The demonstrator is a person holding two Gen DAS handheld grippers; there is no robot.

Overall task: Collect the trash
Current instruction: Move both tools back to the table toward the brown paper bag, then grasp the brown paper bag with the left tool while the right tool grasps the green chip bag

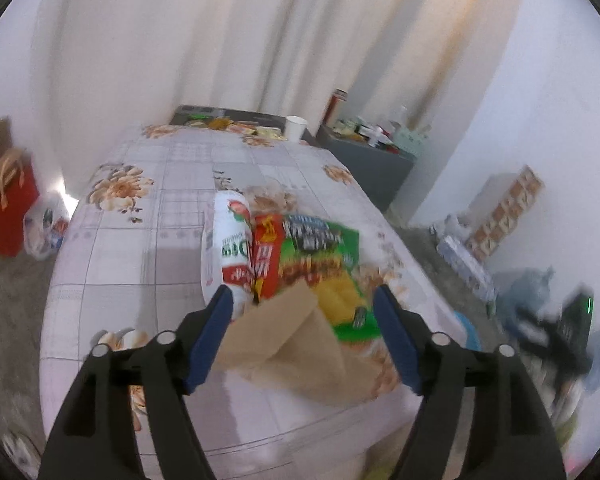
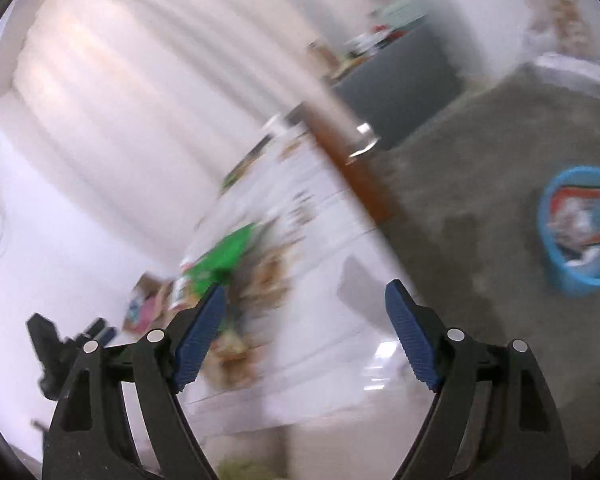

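Observation:
In the left wrist view my left gripper point(image 1: 304, 296) is open above a brown paper piece point(image 1: 296, 344) on the floral tablecloth table point(image 1: 160, 240). Just beyond lie a green snack wrapper point(image 1: 324, 264), a red packet point(image 1: 266, 252) and a white and red wrapper point(image 1: 230, 240). The right wrist view is blurred by motion. My right gripper point(image 2: 304, 292) is open and empty over the table point(image 2: 340, 280); the green wrapper point(image 2: 224, 260) shows at its left finger. A blue trash bin point(image 2: 580, 228) with trash inside stands on the floor at right. The left gripper point(image 2: 60, 348) shows at the lower left.
A white paper cup point(image 1: 296, 128) and food items sit at the table's far end. A grey cabinet point(image 1: 372, 160) with clutter stands beyond. A red bag point(image 1: 8, 208) and plastic bags are on the floor left. Boxes point(image 1: 504, 216) and my right gripper point(image 1: 556, 332) are at right.

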